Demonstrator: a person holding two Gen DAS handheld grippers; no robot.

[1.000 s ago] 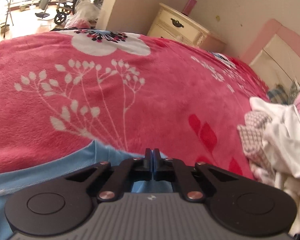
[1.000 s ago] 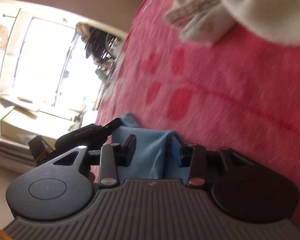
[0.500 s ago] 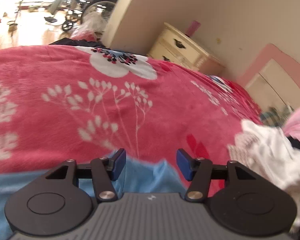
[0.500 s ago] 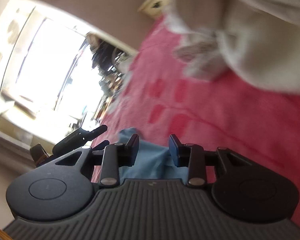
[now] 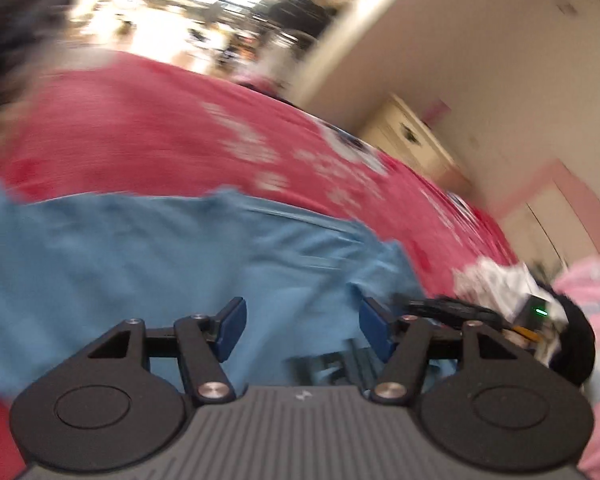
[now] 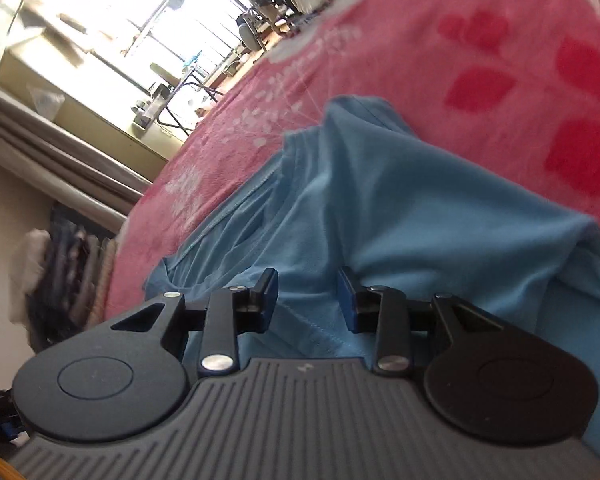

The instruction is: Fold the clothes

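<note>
A second ago our left gripper (image 5: 302, 330) had its jaws pressed together at the edge of the blue shirt (image 5: 148, 268); now they stand apart and are opening, with only cloth lying beneath the gap and neither pad pressing on it. The left view has also swung and blurred, so that far more of the shirt fills it than before, spread across the near part of the bed (image 5: 148, 128) and its pink flowered blanket. Our right gripper (image 6: 308, 294) has rolled since then, and the window (image 6: 148, 28) that stood to the left now sits in the upper left corner of its view. Its jaws are partly apart, much as they were, and a fold of the shirt rises between them; we cannot tell whether the pads pinch it. In the right view the shirt lies bunched on the blanket just ahead of the jaws, its hem running toward the bed's left edge. We count one blue shirt, two grippers, one pile of pale clothes (image 5: 496, 280) toward the bed's right side, and one cream dresser (image 5: 416, 136) against the wall beyond the bed. A pink striped garment (image 5: 592, 292) shows at the right edge of the left view.
</note>
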